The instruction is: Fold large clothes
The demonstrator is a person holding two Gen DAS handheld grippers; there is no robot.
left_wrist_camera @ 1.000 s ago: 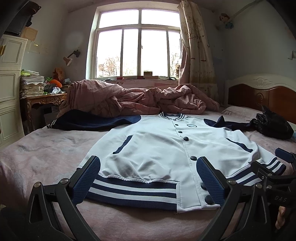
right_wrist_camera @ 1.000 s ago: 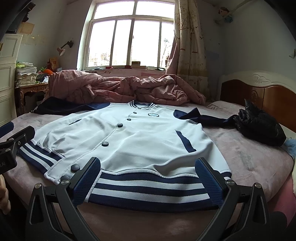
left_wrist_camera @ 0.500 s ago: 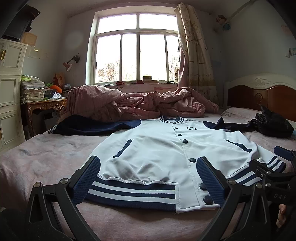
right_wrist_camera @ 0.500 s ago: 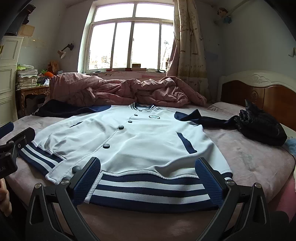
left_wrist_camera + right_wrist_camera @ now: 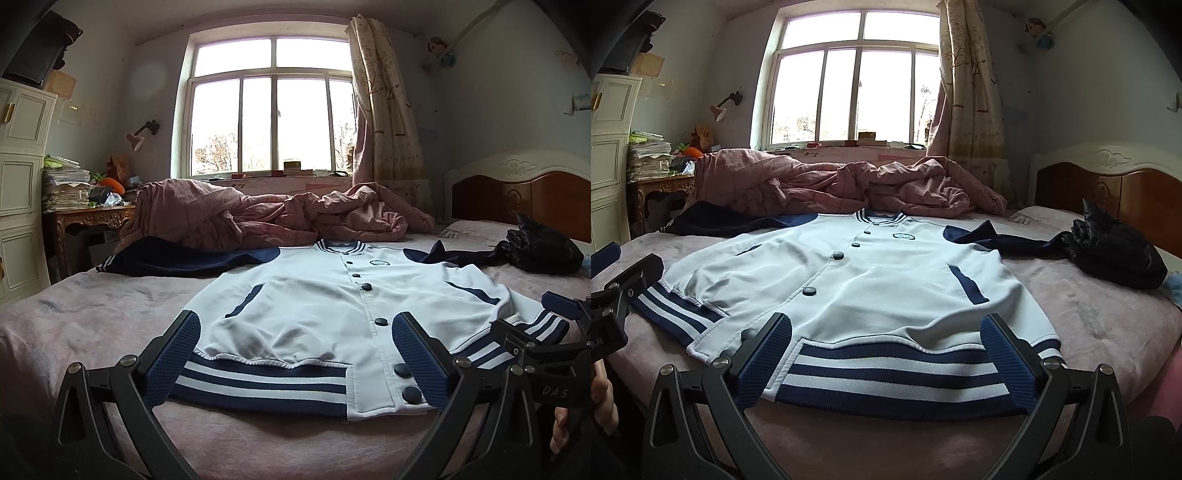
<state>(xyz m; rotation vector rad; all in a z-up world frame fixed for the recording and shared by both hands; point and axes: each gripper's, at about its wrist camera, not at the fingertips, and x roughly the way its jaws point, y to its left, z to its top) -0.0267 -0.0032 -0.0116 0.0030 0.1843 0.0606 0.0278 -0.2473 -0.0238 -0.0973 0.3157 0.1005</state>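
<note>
A white varsity jacket (image 5: 314,306) with navy sleeves and a navy-and-white striped hem lies flat and buttoned on the pink bed, collar toward the window. It also shows in the right wrist view (image 5: 879,280). My left gripper (image 5: 295,358) is open and empty, just above the hem's left half. My right gripper (image 5: 886,358) is open and empty, just above the hem's right half. The right gripper also shows at the right edge of the left wrist view (image 5: 546,332); the left gripper shows at the left edge of the right wrist view (image 5: 617,291).
A crumpled pink quilt (image 5: 266,218) lies beyond the collar. A black garment (image 5: 1115,254) sits at the right by the wooden headboard (image 5: 1126,195). A desk with stacked papers (image 5: 66,188) and white cabinets (image 5: 18,184) stand at the left.
Both grippers have tilted up slightly, so the jacket sits lower in both views. Both stay open; the jacket has not moved.
</note>
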